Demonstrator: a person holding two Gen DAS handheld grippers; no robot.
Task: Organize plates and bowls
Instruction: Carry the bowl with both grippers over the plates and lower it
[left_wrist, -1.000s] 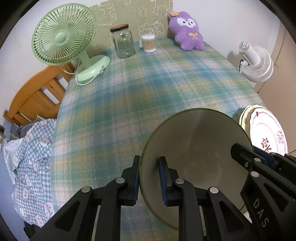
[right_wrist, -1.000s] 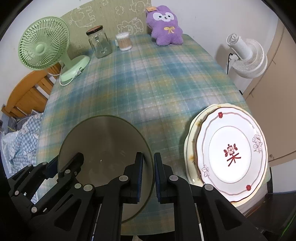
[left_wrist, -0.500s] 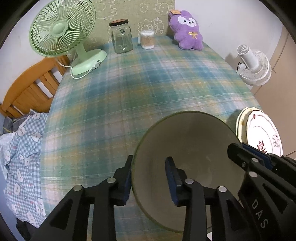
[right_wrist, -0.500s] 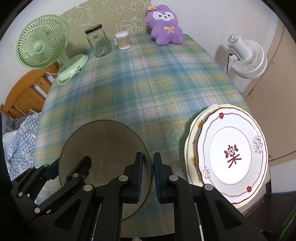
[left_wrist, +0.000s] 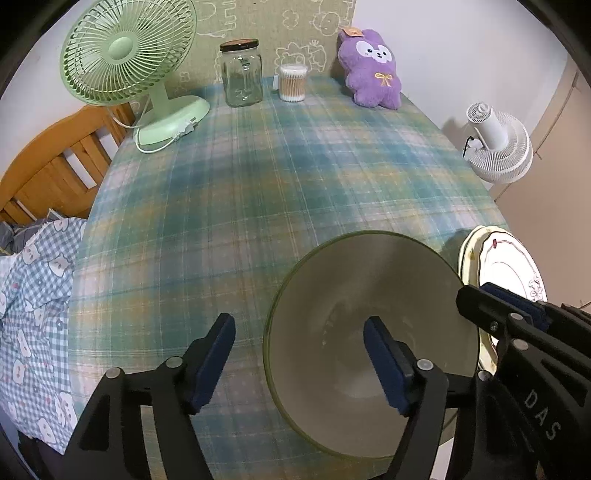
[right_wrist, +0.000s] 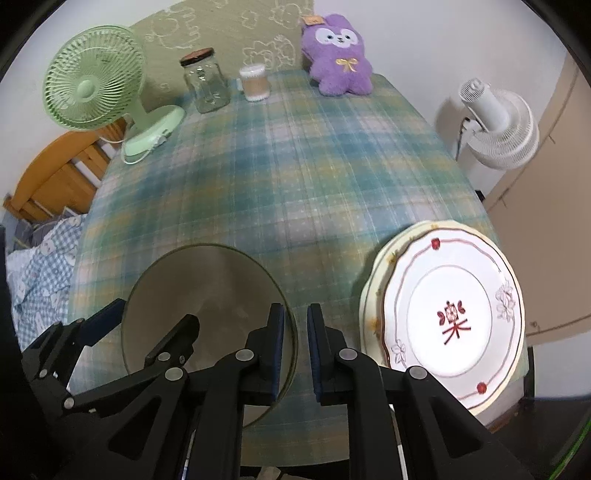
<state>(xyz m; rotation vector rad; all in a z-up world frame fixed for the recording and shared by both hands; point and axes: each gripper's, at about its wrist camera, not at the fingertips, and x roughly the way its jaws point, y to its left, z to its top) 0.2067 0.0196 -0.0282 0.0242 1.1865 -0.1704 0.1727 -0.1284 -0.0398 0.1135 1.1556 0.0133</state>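
Note:
A green-rimmed bowl (left_wrist: 369, 332) stands on the plaid table near the front edge; it also shows in the right wrist view (right_wrist: 207, 295). My left gripper (left_wrist: 299, 358) is open, its jaws wide apart astride the bowl's left rim, touching nothing. My right gripper (right_wrist: 295, 343) is shut on the bowl's right rim. Two stacked plates (right_wrist: 450, 314), a white one with red motifs on a cream one, lie at the front right; they also show in the left wrist view (left_wrist: 498, 258).
A green desk fan (left_wrist: 125, 70), a glass jar (left_wrist: 242, 74), a cotton swab tub (left_wrist: 291, 83) and a purple plush toy (left_wrist: 373, 74) stand along the table's far edge. A white fan (left_wrist: 495, 147) stands off the right side. A wooden chair (left_wrist: 48, 173) is at left.
My left gripper has let go of the bowl's rim and opened wide. My right gripper stays shut on the rim. The bowl has settled lower onto the table.

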